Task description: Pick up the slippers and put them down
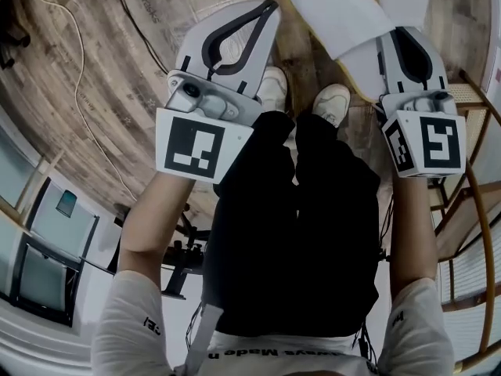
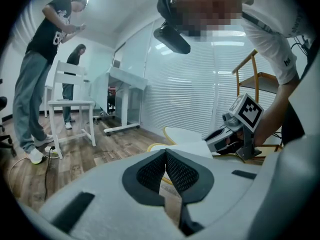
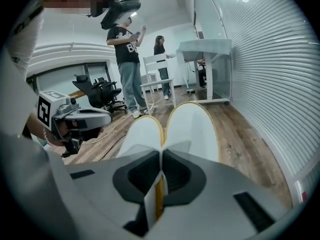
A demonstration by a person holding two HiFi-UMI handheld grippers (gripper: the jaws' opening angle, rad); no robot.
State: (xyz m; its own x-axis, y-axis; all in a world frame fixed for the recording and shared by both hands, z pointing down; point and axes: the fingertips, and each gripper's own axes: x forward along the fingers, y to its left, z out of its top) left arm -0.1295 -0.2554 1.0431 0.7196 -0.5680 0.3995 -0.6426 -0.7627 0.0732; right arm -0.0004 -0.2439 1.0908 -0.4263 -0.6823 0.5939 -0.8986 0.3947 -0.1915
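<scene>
A pair of white slippers [image 3: 192,121] with yellow rims hangs in the air above the wooden floor, soles pressed together. My right gripper [image 3: 161,151] is shut on their near edges. In the head view the slippers [image 1: 340,10] stick out beyond the right gripper [image 1: 395,31] at the upper right. My left gripper [image 2: 165,151] is shut with nothing between its pads; in the head view the left gripper [image 1: 270,6] is held to the left of the right one at much the same height. From the left gripper view the slippers [image 2: 186,136] and the right gripper [image 2: 222,136] show at the right.
Two people [image 3: 131,69] stand by a white chair [image 2: 70,106] and a white desk [image 3: 207,59]. A cable [image 1: 74,92] runs over the floor. A wooden rack [image 1: 470,210] stands to my right, by the blinds [image 3: 270,69]. My own shoes [image 1: 333,100] are below the grippers.
</scene>
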